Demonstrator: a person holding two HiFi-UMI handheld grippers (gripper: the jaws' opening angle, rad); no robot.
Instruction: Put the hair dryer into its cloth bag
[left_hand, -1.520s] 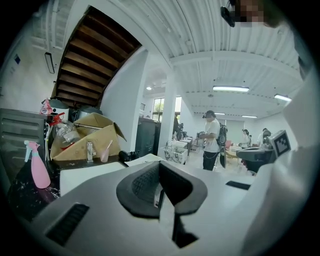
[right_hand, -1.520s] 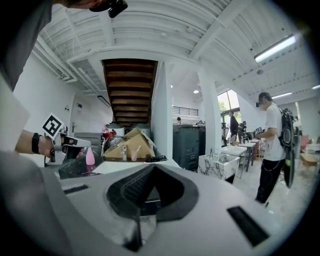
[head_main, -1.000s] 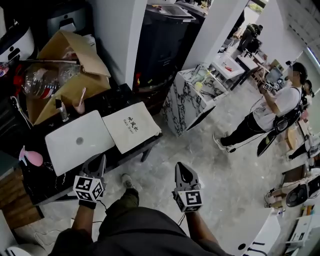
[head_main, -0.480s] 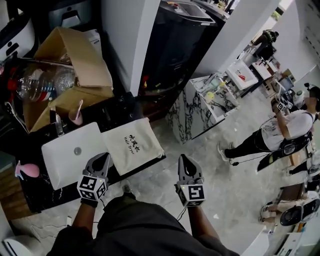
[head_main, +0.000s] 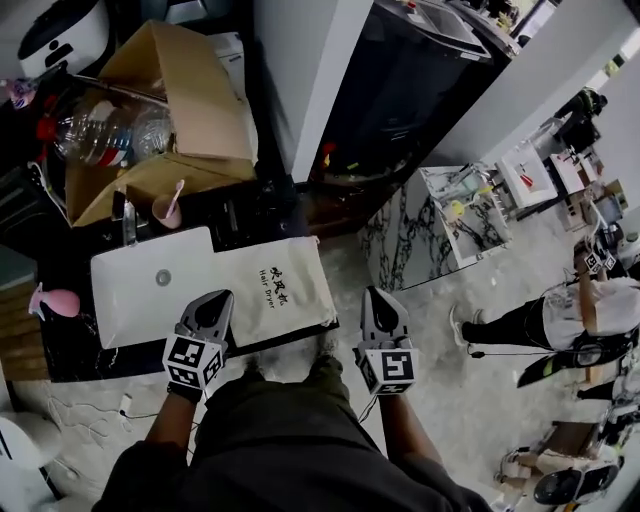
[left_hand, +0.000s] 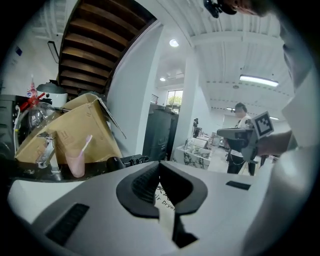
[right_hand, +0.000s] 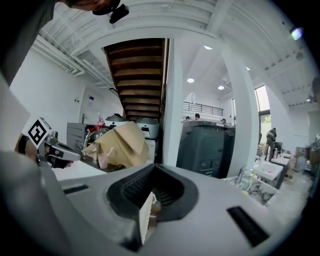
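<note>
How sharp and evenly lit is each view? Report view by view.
Head view: sharp, cloth bag print readable, dim around the cardboard box, straight edges bowed. Left gripper view: fisheye, black corners, ceiling lamp glaring. Right gripper view: same fisheye vignette, window bright at right.

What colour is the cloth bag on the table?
The cloth bag is cream with small dark lettering; clearest in the head view.
</note>
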